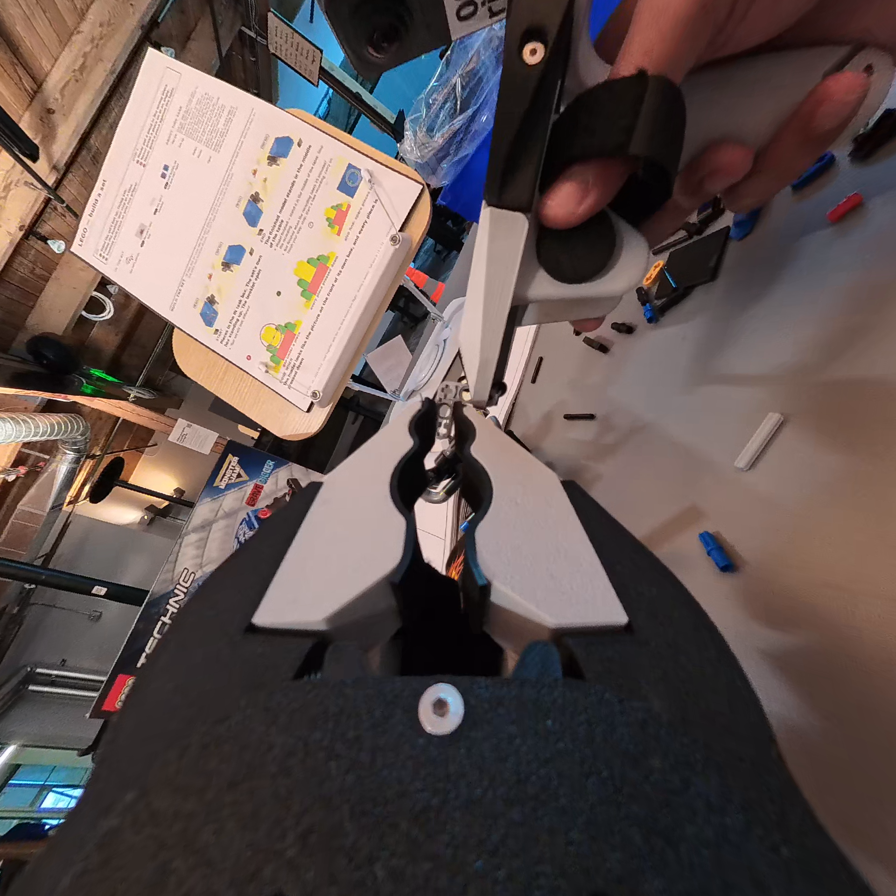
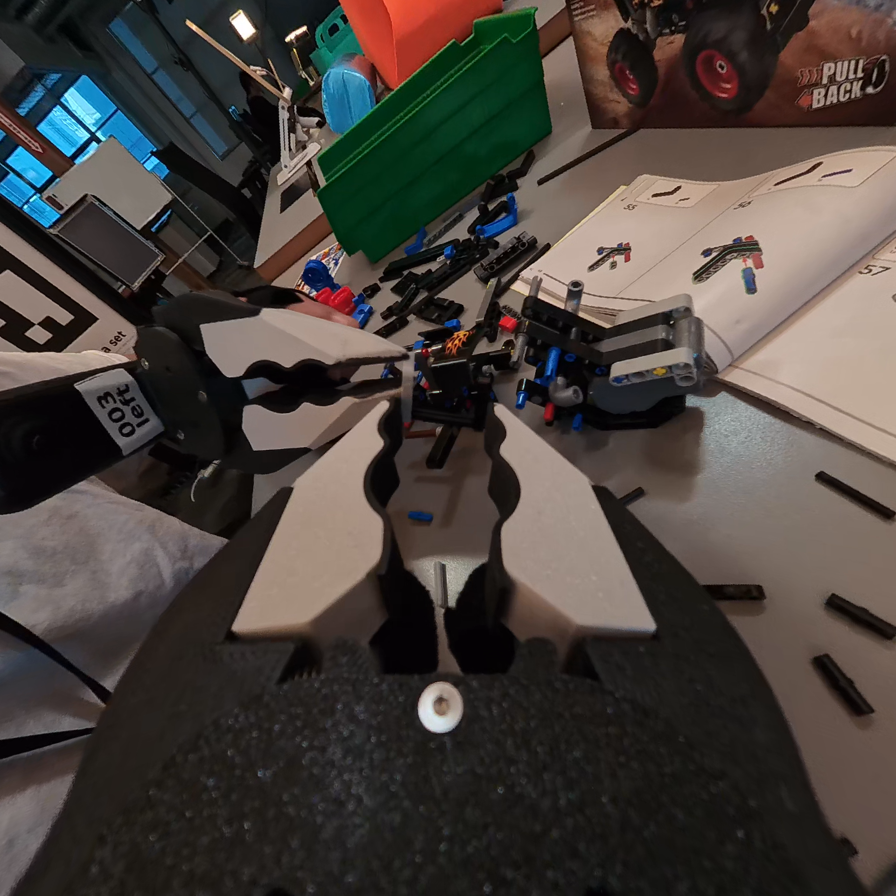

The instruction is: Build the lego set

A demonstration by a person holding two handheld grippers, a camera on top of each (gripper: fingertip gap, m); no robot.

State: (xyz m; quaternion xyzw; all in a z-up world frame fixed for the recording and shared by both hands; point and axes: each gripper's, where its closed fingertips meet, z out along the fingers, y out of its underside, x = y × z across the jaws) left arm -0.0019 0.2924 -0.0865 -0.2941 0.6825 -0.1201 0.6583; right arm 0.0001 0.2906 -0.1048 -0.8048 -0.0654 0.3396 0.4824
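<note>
A small black subassembly point(image 2: 448, 383) with a flame sticker is held above the desk point(image 2: 727, 460) between two tools. The left tool point(image 2: 405, 371) is seen closed on a grey beam at the subassembly's left edge; in the left wrist view the same grey beam point(image 1: 445, 417) is pinched at the tips of that tool point(image 1: 443, 412). The right tool point(image 2: 441, 417) is seen with its fingers set on either side of the subassembly's base, gripping it. A white label with printed characters is carried on the left tool's body; its wording is not repeated here.

Only the right wrist view shows the larger chassis point(image 2: 616, 363) resting on the desk beside the open booklet point(image 2: 727, 252), with numbered steps printed on its pages, a green bin point(image 2: 436, 140), scattered black and blue pieces point(image 2: 446, 271), and the set's box point(image 2: 737, 63) bearing printed lettering and a truck picture.

Only the left wrist view shows a printed instruction sheet point(image 1: 252, 218) on a wooden board, the box's point(image 1: 194, 572) branded side, and a hand point(image 1: 679, 160) around the right tool point(image 1: 477, 395).
</note>
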